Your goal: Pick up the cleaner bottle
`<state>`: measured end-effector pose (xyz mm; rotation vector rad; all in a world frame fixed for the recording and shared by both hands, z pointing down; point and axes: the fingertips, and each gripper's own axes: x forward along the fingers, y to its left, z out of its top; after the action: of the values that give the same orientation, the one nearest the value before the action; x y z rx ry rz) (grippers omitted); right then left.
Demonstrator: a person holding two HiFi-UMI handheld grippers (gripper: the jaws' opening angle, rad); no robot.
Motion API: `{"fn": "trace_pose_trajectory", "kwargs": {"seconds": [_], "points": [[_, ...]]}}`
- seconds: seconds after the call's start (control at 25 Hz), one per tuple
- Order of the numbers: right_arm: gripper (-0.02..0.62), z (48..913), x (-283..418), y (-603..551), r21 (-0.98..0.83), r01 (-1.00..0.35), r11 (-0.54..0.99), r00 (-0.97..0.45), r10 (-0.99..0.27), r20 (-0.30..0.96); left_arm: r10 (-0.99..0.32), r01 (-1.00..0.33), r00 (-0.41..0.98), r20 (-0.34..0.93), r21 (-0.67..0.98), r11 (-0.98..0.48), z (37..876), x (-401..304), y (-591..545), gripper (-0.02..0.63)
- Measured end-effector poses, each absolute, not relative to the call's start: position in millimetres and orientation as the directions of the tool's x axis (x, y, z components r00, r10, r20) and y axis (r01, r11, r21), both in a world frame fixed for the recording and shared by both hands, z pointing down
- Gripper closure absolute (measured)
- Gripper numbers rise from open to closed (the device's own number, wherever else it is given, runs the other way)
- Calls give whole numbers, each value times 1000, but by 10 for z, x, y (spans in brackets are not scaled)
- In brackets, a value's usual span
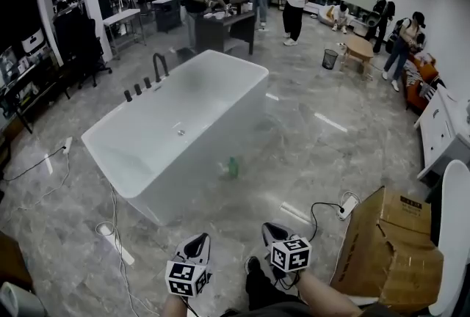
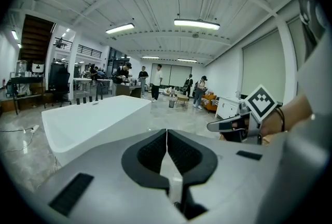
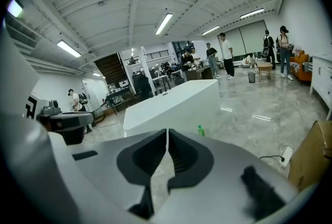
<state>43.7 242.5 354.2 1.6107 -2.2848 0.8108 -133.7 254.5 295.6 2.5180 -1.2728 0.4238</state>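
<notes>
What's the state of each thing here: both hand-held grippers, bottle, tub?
left hand-held gripper: jaws shut, nothing between them
right hand-held gripper: jaws shut, nothing between them
bathtub: looks empty, no water visible
cleaner bottle: upright on the floor beside the bathtub, not held

Cleaner bottle (image 1: 233, 166) noted as green. Bathtub (image 1: 220, 132) seen as plain white. Floor (image 1: 308, 147) marked by grey marbled veining. Cardboard box (image 1: 389, 242) recorded as brown. Left gripper (image 2: 166, 135) and right gripper (image 3: 167, 135) finished in grey, fitted with black pads (image 2: 150, 153) and black-and-white square markers (image 1: 290, 255).
</notes>
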Motion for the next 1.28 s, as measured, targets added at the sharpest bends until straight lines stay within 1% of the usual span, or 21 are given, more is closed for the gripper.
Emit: {"fn": "trace_pose_trajectory", "kwargs": {"seconds": [0.36, 0.6, 0.8, 1.04, 1.28], "points": [[568, 3726, 934, 1510, -363, -912, 189, -364, -781, 507, -705, -807, 567, 427, 116, -579, 3032, -795, 1557, 589], [568, 3911, 1297, 1013, -324, -932, 161, -320, -781, 536, -703, -822, 536, 468, 100, -560, 3120, -558, 1097, 589], [568, 3993, 1376, 674, -346, -918, 195, -363, -764, 533, -727, -840, 509, 461, 82, -536, 3083, -421, 773, 589], [568, 4017, 1361, 435, -362, -912, 193, -372, -760, 533, -722, -842, 504, 474, 84, -533, 3120, -502, 585, 589], [568, 4032, 1340, 305, -347, -923, 165, -344, -760, 552, -719, -847, 507, 476, 118, -519, 3264, -653, 261, 589]]}}
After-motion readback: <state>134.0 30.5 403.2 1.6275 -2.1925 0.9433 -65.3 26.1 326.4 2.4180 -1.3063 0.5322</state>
